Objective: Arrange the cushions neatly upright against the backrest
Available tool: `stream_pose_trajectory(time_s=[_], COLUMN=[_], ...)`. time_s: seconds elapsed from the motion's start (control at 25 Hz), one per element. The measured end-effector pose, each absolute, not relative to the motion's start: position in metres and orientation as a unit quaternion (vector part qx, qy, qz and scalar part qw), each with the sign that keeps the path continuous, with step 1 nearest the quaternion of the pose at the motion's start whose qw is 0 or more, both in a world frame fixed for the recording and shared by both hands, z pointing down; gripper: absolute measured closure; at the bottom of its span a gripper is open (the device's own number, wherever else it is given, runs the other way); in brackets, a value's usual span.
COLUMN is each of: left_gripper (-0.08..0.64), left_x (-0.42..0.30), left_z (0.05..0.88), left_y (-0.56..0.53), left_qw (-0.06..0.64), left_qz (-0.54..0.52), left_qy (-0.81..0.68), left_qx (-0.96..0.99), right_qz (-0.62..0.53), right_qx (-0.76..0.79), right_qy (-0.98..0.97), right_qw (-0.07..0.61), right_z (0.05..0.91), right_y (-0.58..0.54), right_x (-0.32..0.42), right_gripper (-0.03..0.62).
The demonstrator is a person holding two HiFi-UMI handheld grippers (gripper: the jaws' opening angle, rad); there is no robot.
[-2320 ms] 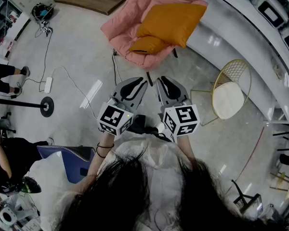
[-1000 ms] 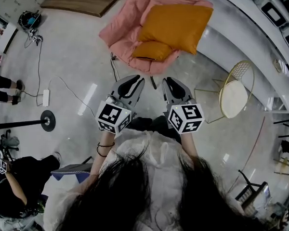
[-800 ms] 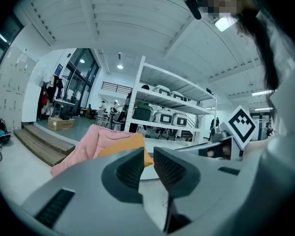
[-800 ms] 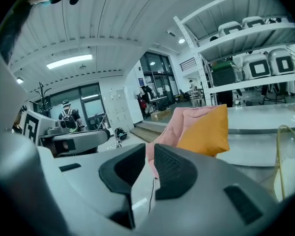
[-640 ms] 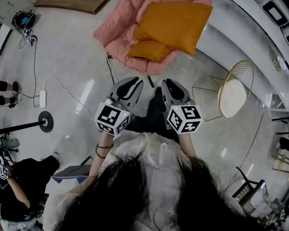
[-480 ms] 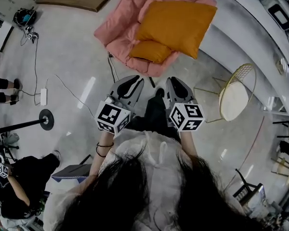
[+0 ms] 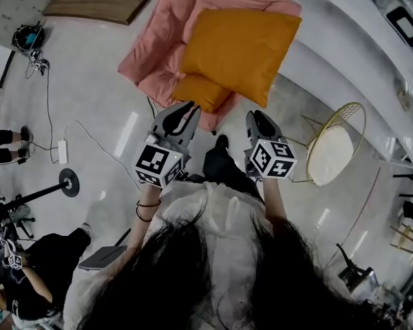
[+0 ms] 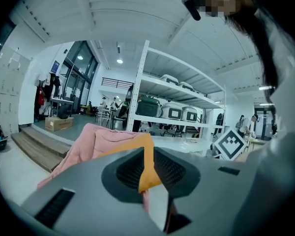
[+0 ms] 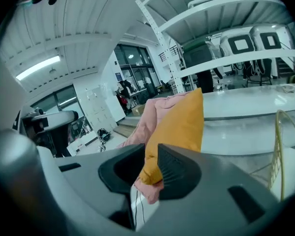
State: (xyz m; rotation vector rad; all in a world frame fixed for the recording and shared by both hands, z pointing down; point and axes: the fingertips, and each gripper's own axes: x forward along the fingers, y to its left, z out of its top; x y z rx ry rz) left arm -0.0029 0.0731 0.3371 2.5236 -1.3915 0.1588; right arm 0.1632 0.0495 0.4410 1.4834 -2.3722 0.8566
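Observation:
A pink padded chair (image 7: 155,47) stands ahead of me on the floor. One large orange cushion (image 7: 241,47) leans tilted on it, and a smaller orange cushion (image 7: 196,91) lies at the seat's front edge. My left gripper (image 7: 190,108) is shut and empty, its tips just short of the small cushion. My right gripper (image 7: 255,118) is also shut and empty, below the large cushion's lower corner. In the left gripper view the orange cushion (image 8: 146,149) and pink chair (image 8: 88,139) show beyond the closed jaws. The right gripper view shows the large cushion (image 9: 179,122) ahead.
A gold wire chair with a white seat (image 7: 330,153) stands at the right. A long white counter (image 7: 344,53) runs behind the pink chair. Cables and a power strip (image 7: 58,151) lie on the floor at the left, near a round stand base (image 7: 69,182) and people.
The pink chair and cushions have come closer and now sit just beyond the gripper tips. Both grippers stay shut; the right one has shifted slightly outward.

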Motion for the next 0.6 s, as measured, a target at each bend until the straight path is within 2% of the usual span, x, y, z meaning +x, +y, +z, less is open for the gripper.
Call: stream_pose_trajectory(time_s=[0.08, 0.12, 0.2, 0.36, 0.6], left_gripper=[0.492, 0.492, 0.492, 0.492, 0.492], left_x=[0.008, 0.013, 0.02, 0.03, 0.04], left_z=[0.339, 0.342, 0.348, 0.354, 0.353], left_y=[0.057, 0.05, 0.039, 0.017, -0.004], left_qw=[0.128, 0.128, 0.124, 0.115, 0.103], left_qz=[0.063, 0.07, 0.087, 0.114, 0.131], left_qy=[-0.473, -0.471, -0.466, -0.466, -0.473], left_qx=[0.869, 0.87, 0.872, 0.87, 0.865], right_qz=[0.303, 0.308, 0.322, 0.357, 0.413], right_qx=[0.504, 0.505, 0.503, 0.498, 0.476], right_qy=[-0.798, -0.794, -0.786, -0.768, -0.756], right_qw=[0.13, 0.142, 0.161, 0.185, 0.175], right_z=[0.46, 0.471, 0.494, 0.533, 0.565], right_y=[0.038, 0.033, 0.026, 0.015, 0.0], right_x=[0.178, 0.185, 0.195, 0.21, 0.209], right_gripper=[0.521, 0.498, 0.371, 0.34, 0.331])
